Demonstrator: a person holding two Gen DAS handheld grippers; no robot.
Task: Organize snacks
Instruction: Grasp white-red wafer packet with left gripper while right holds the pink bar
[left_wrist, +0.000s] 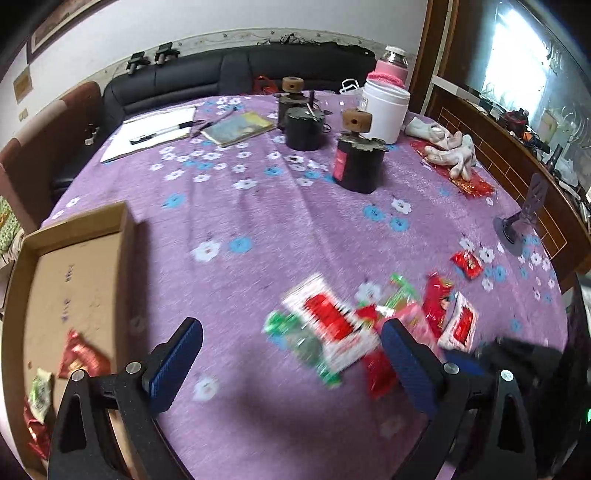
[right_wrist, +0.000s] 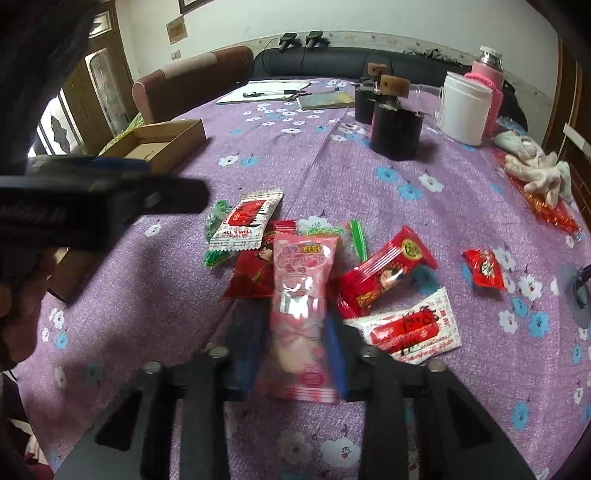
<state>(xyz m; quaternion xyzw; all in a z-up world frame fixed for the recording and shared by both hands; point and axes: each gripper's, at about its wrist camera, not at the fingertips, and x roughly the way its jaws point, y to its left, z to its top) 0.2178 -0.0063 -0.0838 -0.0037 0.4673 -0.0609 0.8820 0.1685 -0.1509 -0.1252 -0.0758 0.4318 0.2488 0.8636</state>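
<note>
Across the left wrist view, a purple flowered tablecloth (left_wrist: 280, 221) fills the frame. At 6 o'clock the left gripper (left_wrist: 291, 354) stands with its 2 blue fingers (left_wrist: 173, 369) wide apart and only cloth between them. At 9 o'clock sits a cardboard box (left_wrist: 74, 266), already holding a red packet (left_wrist: 83, 356) and a pale green one (left_wrist: 40, 391) near its lower end. At 4 o'clock lies a blurred heap of snacks, topmost a white-and-red packet (left_wrist: 332, 325), with the pink packet (left_wrist: 421, 325) showing just behind the gripper's right-hand finger. A small red candy (left_wrist: 468, 264) lies apart at 3 o'clock. At 12 o'clock stand dark jars (left_wrist: 360, 162), a white canister (left_wrist: 386, 110) and a notebook (left_wrist: 240, 127).

Seen from the right wrist, the right gripper (right_wrist: 295, 339) at 6 o'clock is clamped on the pink packet (right_wrist: 301, 295), its blue pads pressing both long sides; the packet's far end rests over the heap. Around it lie the white-and-red packet (right_wrist: 247, 225) at 11 o'clock, a red packet with a face (right_wrist: 384, 273) at 2 o'clock, and another white packet (right_wrist: 410, 328) at 3 o'clock. The small red candy (right_wrist: 485, 273) lies farther right. The left gripper (right_wrist: 110, 192) appears blurred at 9 o'clock, in front of the cardboard box (right_wrist: 166, 142) at 10 o'clock.
</note>
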